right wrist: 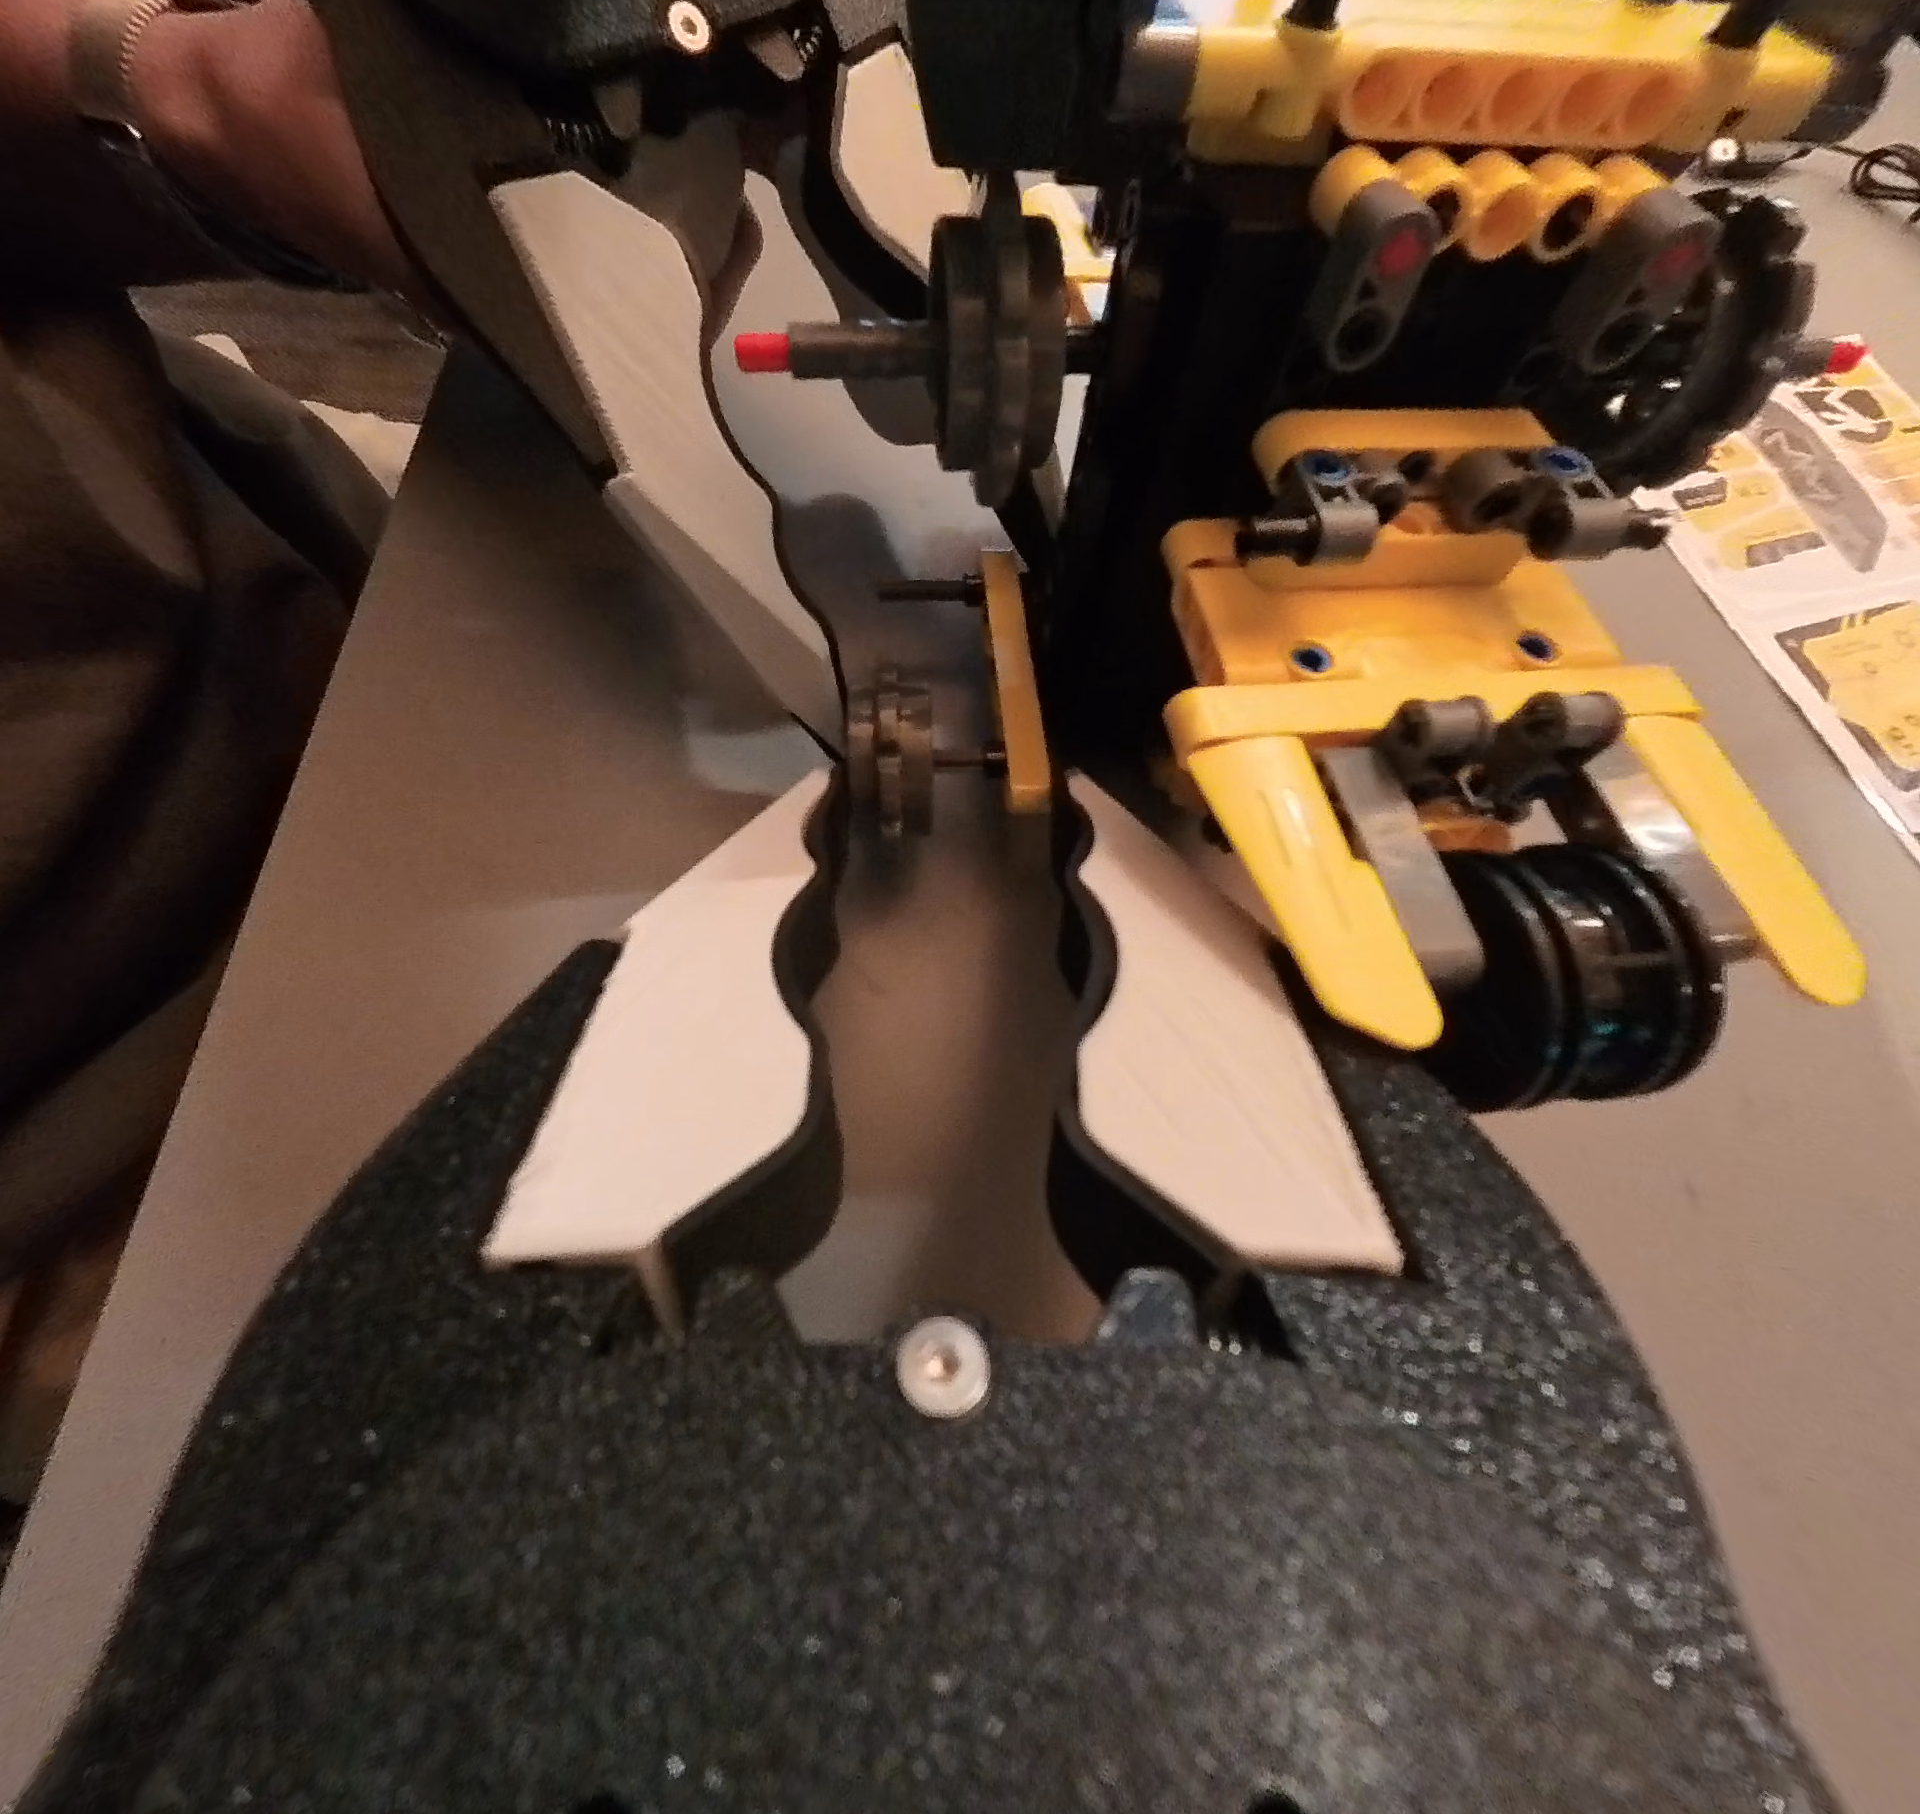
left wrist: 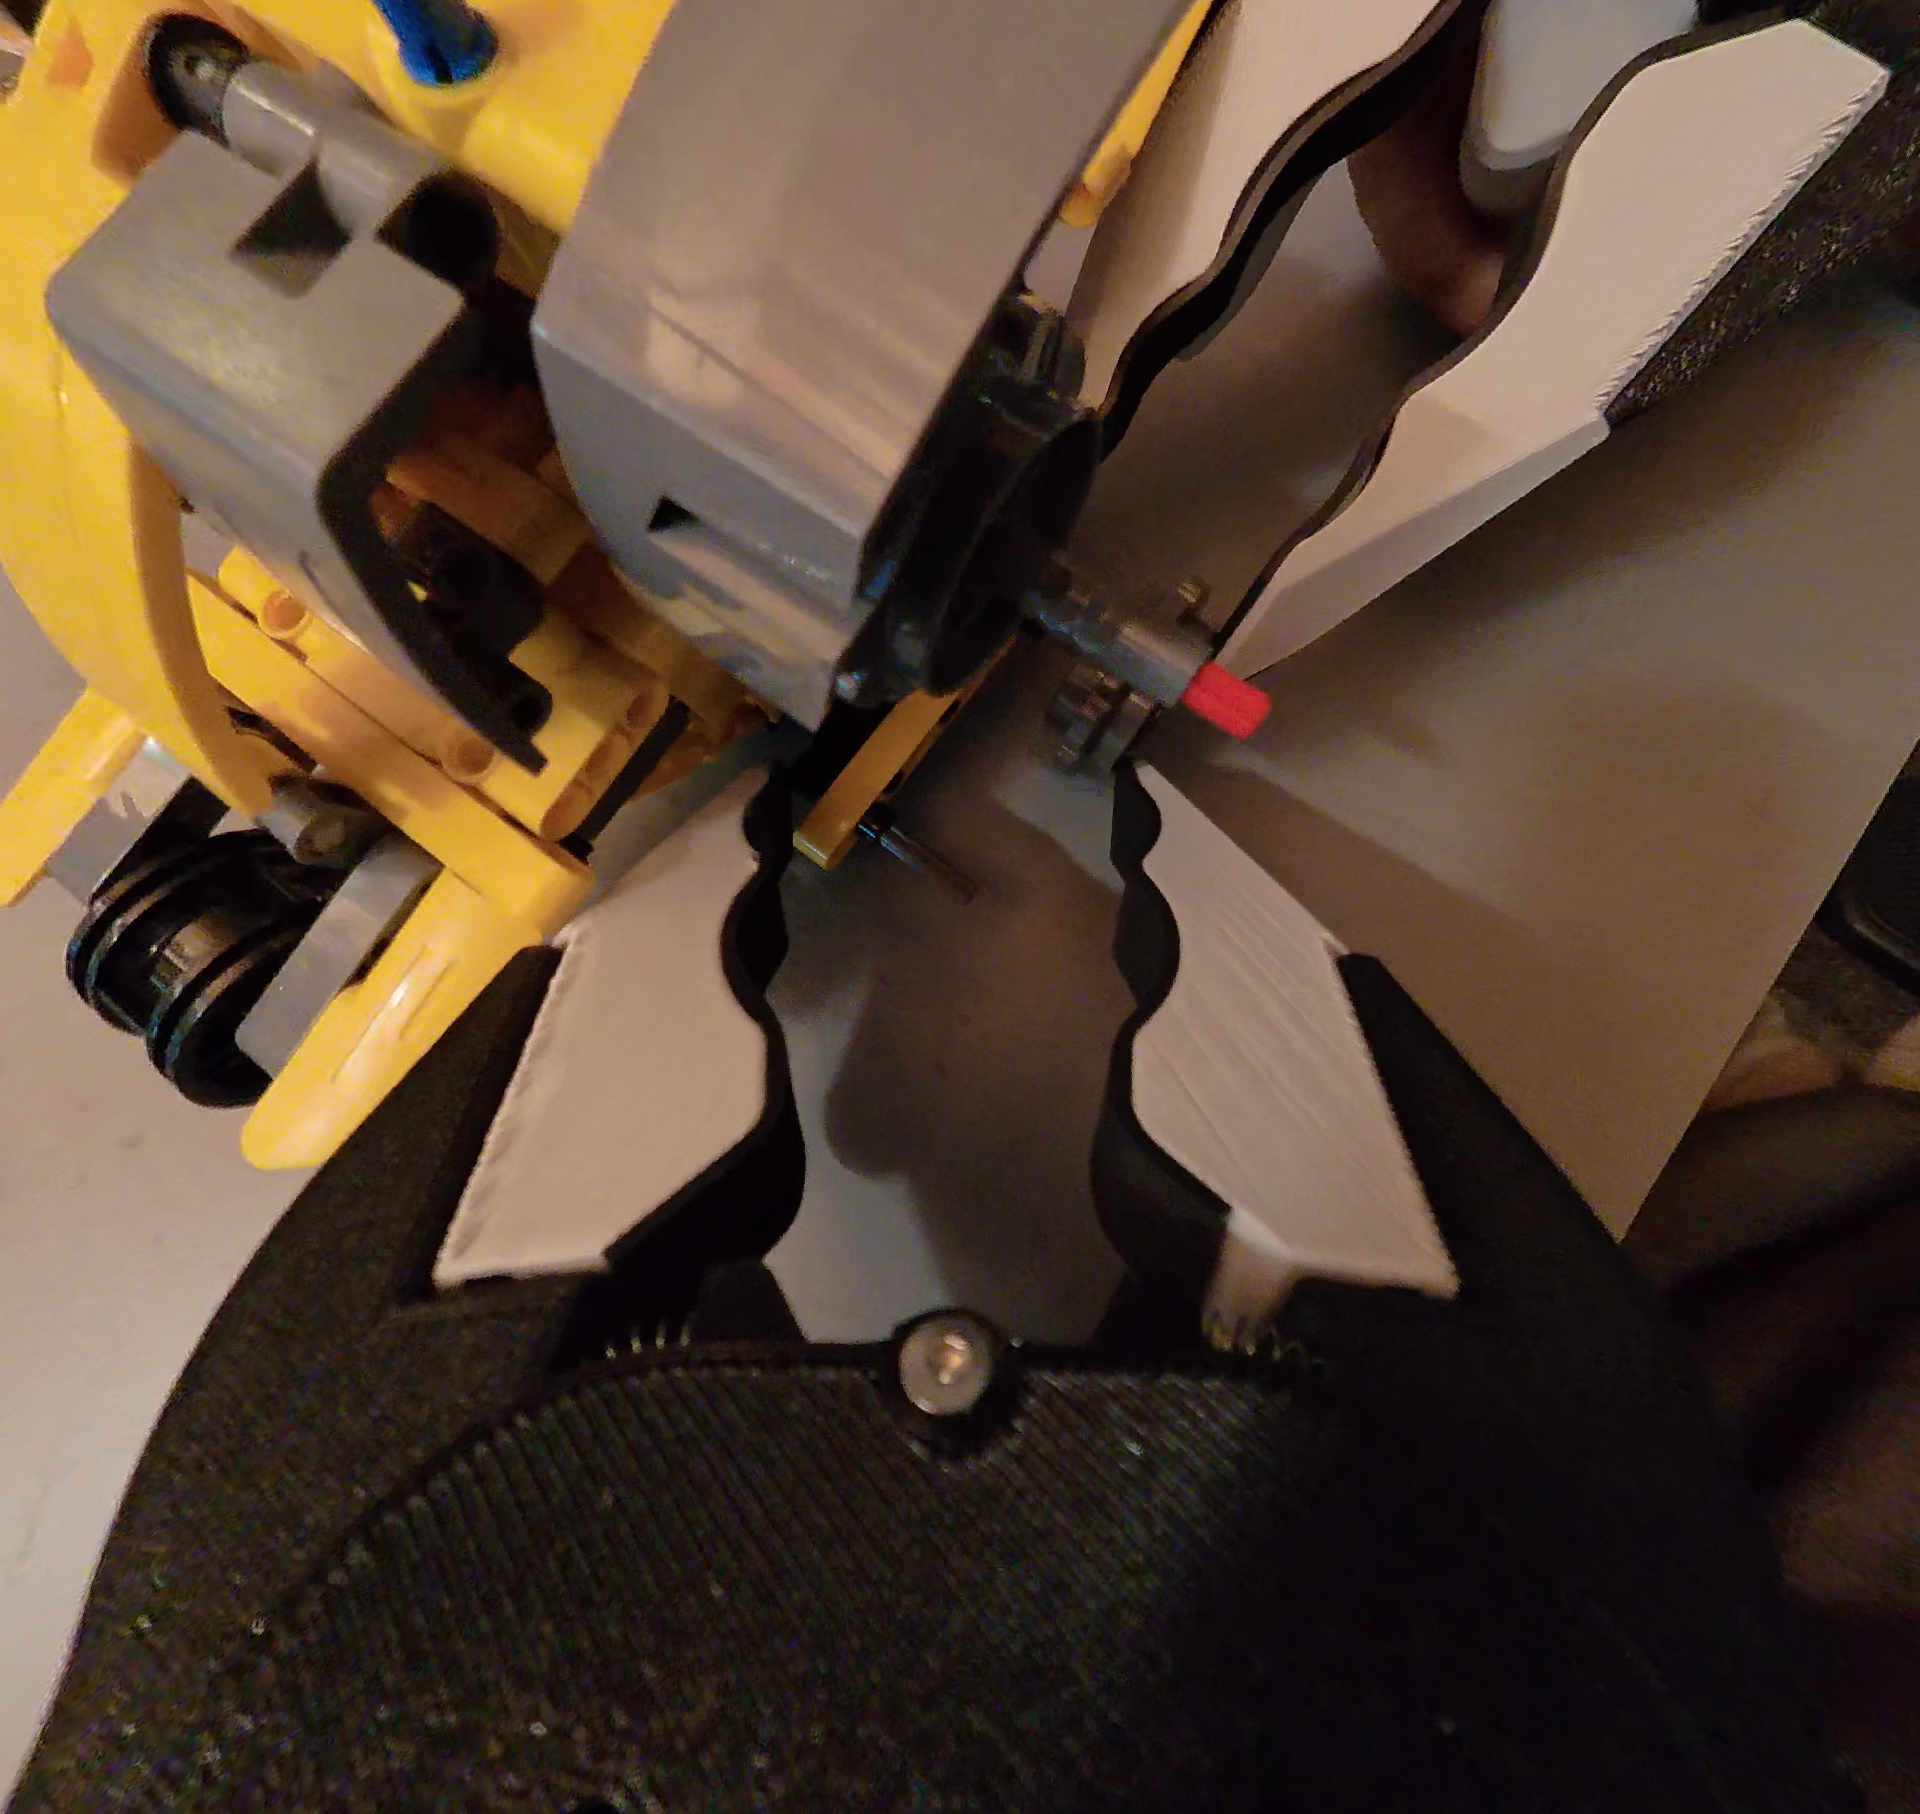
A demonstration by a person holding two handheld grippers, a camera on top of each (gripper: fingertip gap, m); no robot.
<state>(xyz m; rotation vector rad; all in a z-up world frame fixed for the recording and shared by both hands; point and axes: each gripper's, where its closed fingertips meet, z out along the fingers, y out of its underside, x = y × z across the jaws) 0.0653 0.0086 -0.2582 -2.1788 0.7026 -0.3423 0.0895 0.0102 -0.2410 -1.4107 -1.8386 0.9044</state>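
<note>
here, two hand-held grippers, one model (right wrist: pixel 1455 476)

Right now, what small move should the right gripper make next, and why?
Probably squeeze the right gripper gently shut. Its fingers flank the gear and the yellow beam, and a stretch of bare pin shows between the two, so the gear looks not fully seated. Whether the fingers already touch them is unclear.

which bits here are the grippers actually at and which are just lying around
At the grippers: left gripper, right gripper, small dark gear, yellow beam, yellow brick model.
Lying about: printed instruction sheets, on the grey table.
</note>
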